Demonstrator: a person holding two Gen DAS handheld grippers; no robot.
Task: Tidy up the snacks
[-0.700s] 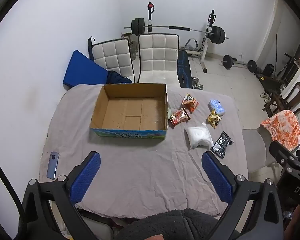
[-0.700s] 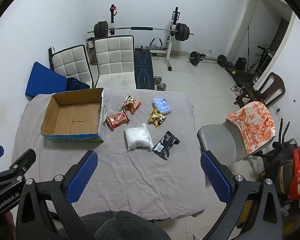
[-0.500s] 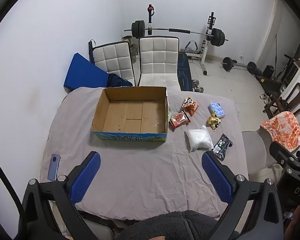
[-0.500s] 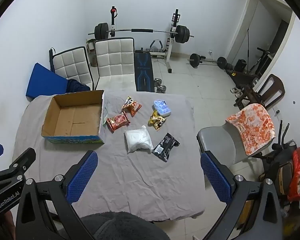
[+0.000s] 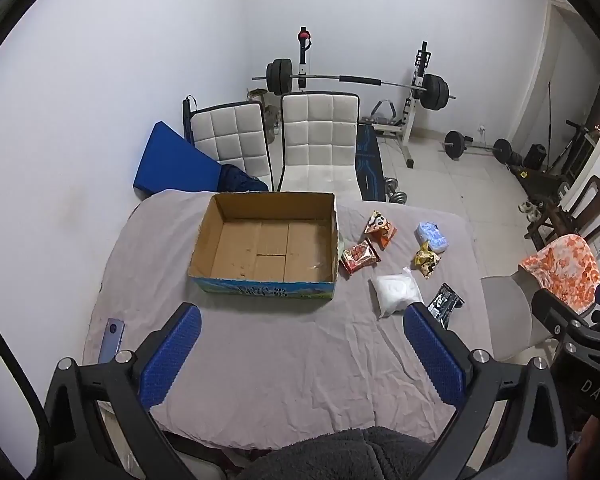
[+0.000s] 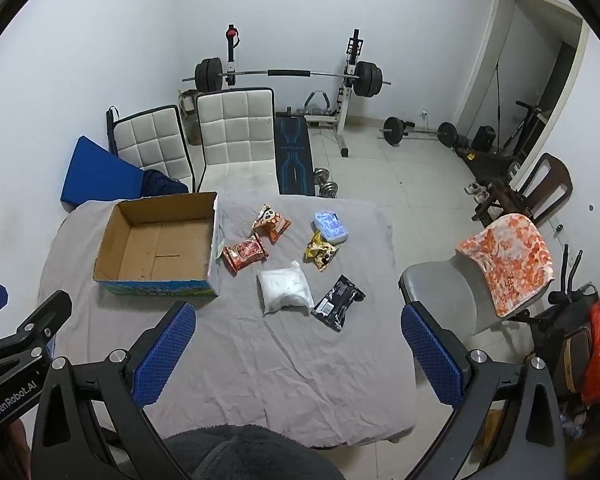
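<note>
Lying on the grey-clothed surface [image 5: 260, 344], left to right: phone [image 5: 111, 340]; empty cardboard box [image 5: 266, 246]; red packet [image 5: 359, 257]; orange packet [image 5: 381, 225]; white bag [image 5: 396, 294]; yellow packet [image 5: 427, 259]; blue packet [image 5: 432, 235]; black packet [image 5: 446, 304]. Left claw [image 5: 300, 360] and right claw [image 6: 300, 356] hover above, both spread wide, holding nothing.

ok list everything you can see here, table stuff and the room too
cardboard box: 1, brown, empty, table left
snack packets: 6, red, orange, yellow, pale blue, white, black, right of the box
tablecloth: 1, grey, over the table
phone: 1, blue, table's left edge
padded chairs: 2, white, behind the table
mat: 1, blue, against the wall
barbell rack: 1, black weights, back wall
grey chair: 1, orange cloth draped, right
left gripper: blue jaws open, holding nothing
right gripper: blue jaws open, holding nothing
</note>
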